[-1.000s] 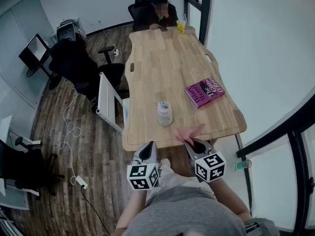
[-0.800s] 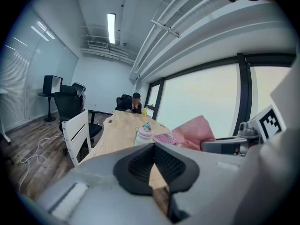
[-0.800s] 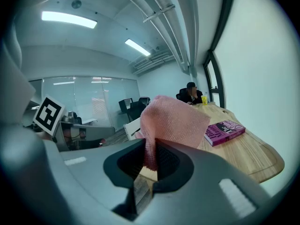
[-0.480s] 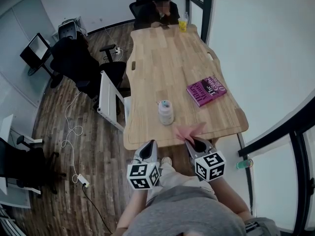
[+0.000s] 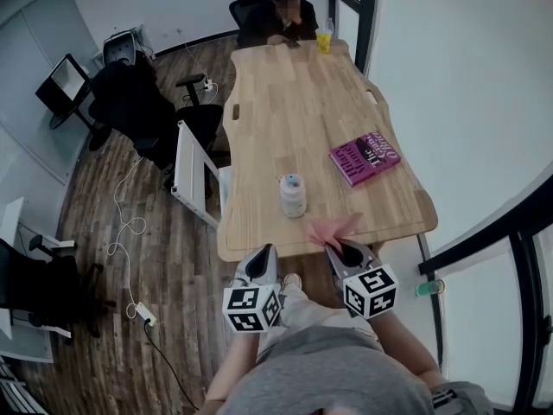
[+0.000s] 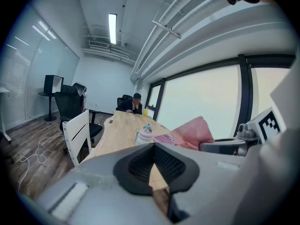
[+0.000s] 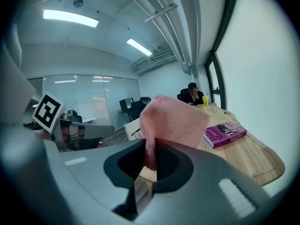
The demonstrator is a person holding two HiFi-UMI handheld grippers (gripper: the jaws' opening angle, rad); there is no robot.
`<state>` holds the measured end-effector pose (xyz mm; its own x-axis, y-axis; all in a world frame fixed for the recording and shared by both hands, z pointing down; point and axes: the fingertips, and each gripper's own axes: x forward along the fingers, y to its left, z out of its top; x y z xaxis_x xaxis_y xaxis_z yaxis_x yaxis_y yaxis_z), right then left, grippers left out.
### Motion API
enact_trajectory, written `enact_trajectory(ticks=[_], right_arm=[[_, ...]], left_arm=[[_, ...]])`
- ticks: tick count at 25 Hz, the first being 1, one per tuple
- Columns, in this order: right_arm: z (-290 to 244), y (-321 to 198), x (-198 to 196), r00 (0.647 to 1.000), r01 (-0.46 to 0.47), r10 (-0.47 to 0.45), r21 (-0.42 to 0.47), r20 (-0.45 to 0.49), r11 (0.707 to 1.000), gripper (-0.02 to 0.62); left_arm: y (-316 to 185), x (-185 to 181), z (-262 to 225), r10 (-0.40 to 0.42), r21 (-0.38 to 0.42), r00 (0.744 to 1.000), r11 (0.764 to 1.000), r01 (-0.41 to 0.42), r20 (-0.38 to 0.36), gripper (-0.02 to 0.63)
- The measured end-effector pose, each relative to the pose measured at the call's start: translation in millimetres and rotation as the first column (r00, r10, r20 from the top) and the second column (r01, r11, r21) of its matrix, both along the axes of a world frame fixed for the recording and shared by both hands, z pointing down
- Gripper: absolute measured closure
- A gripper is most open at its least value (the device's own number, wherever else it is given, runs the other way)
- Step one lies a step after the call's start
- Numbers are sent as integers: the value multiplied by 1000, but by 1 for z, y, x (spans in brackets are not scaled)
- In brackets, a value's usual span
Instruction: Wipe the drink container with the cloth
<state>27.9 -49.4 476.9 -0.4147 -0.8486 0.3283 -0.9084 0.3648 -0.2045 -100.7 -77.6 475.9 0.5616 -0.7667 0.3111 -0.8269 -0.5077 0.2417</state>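
The drink container [image 5: 292, 196] is a pale bottle with a lilac lid, upright near the table's near end; it also shows small in the left gripper view as the bottle [image 6: 144, 136]. My right gripper [image 5: 340, 248] is shut on a pink cloth [image 5: 329, 229] that sticks up over the table's near edge; the cloth [image 7: 174, 121] fills the middle of the right gripper view. My left gripper [image 5: 260, 260] hangs short of the table edge, shut, with nothing between its jaws. Both grippers are well short of the bottle.
A magenta book [image 5: 364, 157] lies on the wooden table [image 5: 294, 102] to the right of the bottle. A person sits at the far end beside a yellow cup [image 5: 324, 43]. A white chair [image 5: 190, 175] and black office chairs [image 5: 138, 111] stand left of the table.
The view has shifted slightly; the table and bottle sit a little farther right and lower. Both grippers hold the same pose.
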Motion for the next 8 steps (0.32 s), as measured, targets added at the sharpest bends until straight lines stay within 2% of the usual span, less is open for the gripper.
enact_trajectory(ticks=[8], right_arm=[[-1,-3,-2,1000,20,-20,1,10,1000,566]], left_arm=[[-1,2,2,5,-3,1000,1000,-5,2,604]])
